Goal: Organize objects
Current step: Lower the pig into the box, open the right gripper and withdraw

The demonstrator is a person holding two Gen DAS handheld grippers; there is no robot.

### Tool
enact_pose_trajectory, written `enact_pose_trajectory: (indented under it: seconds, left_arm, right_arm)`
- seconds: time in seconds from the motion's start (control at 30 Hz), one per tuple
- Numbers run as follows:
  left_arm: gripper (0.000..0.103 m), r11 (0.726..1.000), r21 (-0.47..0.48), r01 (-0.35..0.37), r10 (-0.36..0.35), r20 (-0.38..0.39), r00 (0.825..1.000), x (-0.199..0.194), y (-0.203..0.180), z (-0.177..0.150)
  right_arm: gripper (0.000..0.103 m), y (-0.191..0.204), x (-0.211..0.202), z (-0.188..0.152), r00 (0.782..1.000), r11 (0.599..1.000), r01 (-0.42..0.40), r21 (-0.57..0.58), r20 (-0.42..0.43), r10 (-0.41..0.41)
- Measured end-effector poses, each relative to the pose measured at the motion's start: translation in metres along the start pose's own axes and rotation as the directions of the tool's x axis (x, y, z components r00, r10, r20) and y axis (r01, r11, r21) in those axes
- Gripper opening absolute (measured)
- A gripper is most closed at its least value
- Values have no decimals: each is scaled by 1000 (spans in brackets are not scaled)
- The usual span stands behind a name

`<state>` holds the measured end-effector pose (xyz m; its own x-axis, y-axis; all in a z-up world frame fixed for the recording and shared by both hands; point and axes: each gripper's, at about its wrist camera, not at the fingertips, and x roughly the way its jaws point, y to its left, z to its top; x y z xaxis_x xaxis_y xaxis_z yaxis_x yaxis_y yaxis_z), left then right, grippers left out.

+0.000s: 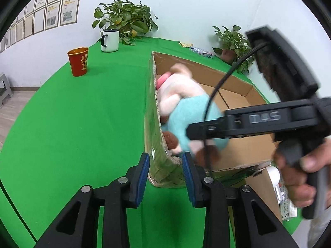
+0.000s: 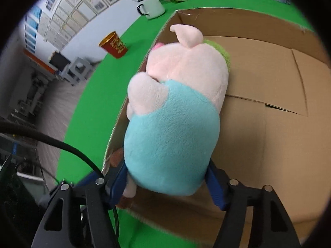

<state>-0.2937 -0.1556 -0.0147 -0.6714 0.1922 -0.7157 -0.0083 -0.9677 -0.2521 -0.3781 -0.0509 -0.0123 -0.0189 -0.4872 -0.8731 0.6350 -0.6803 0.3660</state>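
Two grippers are in view. In the right wrist view, the right gripper [image 2: 166,180] pinches the plush pig [image 2: 175,111] by its turquoise body, with blue fingers [image 2: 216,188] pressed against both sides at the lower centre of the frame. The toy sits above the open cardboard box [image 2: 269,107], just beside the box's left wall. In the left wrist view, the left gripper [image 1: 165,175] at the bottom centre has its jaws spread, straddling the near corner of the box [image 1: 157,140] without clamping it; the plush pig [image 1: 186,111] appears blurred at mid-frame inside the box outline. On the green table cover [image 1: 82,124], a red cup [image 1: 78,62] and a white mug [image 1: 110,40] stand at the upper left, well apart from the box.
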Motion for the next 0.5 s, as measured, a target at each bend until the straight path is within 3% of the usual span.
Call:
enact_pose_trajectory:
  seconds: [0.13, 0.2, 0.27, 0.43, 0.5]
  left_arm:
    - [32, 1000, -9, 2, -2, 2, 1000, -2, 1, -3]
    - [32, 1000, -13, -4, 4, -2, 1000, -4, 1, -6]
    - [32, 1000, -5, -16, 16, -14, 1000, -6, 0, -10]
    - [38, 998, 40, -51, 49, 39, 998, -29, -10, -21]
    - [57, 996, 64, -57, 52, 82, 995, -43, -17, -25]
  right_arm:
    - [70, 15, -3, -5, 998, 997, 50, -67, -46, -53]
    - [81, 20, 8, -7, 995, 996, 60, -63, -76, -65]
    - [85, 20, 11, -10, 994, 995, 83, -56, -63, -86]
    - [86, 17, -24, -22, 997, 999, 36, -14, 74, -35]
    - [93, 20, -58, -38, 980, 996, 77, -44, 187, -68]
